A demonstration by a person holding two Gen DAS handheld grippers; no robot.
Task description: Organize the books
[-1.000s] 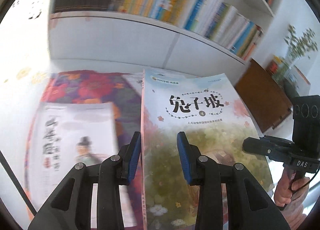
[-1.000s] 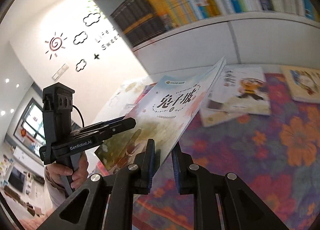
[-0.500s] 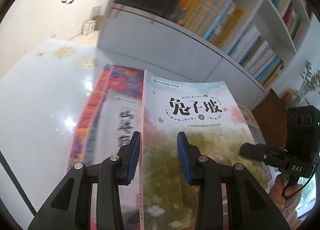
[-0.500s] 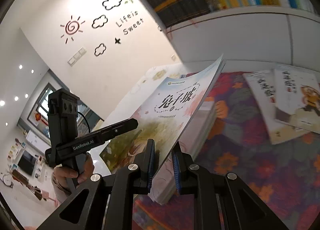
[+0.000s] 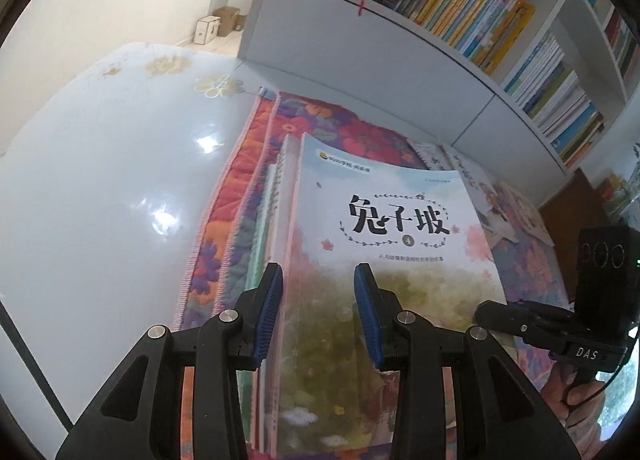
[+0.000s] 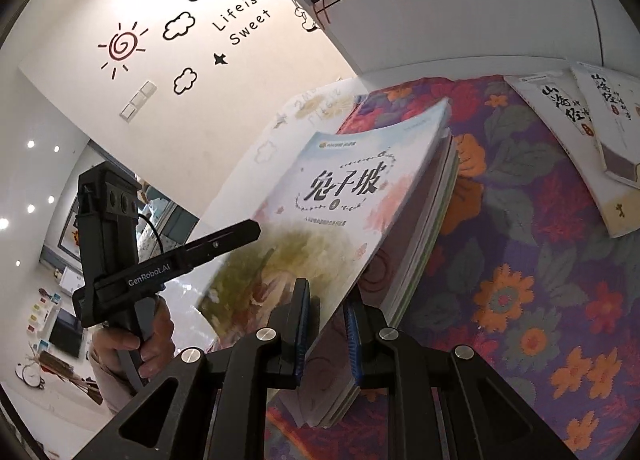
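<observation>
A pale picture book (image 5: pixel 384 244) with black Chinese title and a flowery cover is held over a stack of books (image 5: pixel 266 220) on the floral cloth (image 5: pixel 320 120). My right gripper (image 6: pixel 326 334) is shut on the book's (image 6: pixel 340 196) near edge, tilting it above the stack (image 6: pixel 424 252). My left gripper (image 5: pixel 318 314) is open, its blue pads either side of the book's spine edge, just above the cover. The right gripper also shows in the left wrist view (image 5: pixel 486 310) at the book's right edge.
Two white books (image 6: pixel 580 128) lie on the cloth to the right. A white bookcase (image 5: pixel 400 44) full of books stands behind. A glossy white table (image 5: pixel 100 180) with flower prints spreads left of the cloth.
Both grippers carried the book leftward over the cloth and lowered it onto the stack at the cloth's left edge. The white books are now far right.
</observation>
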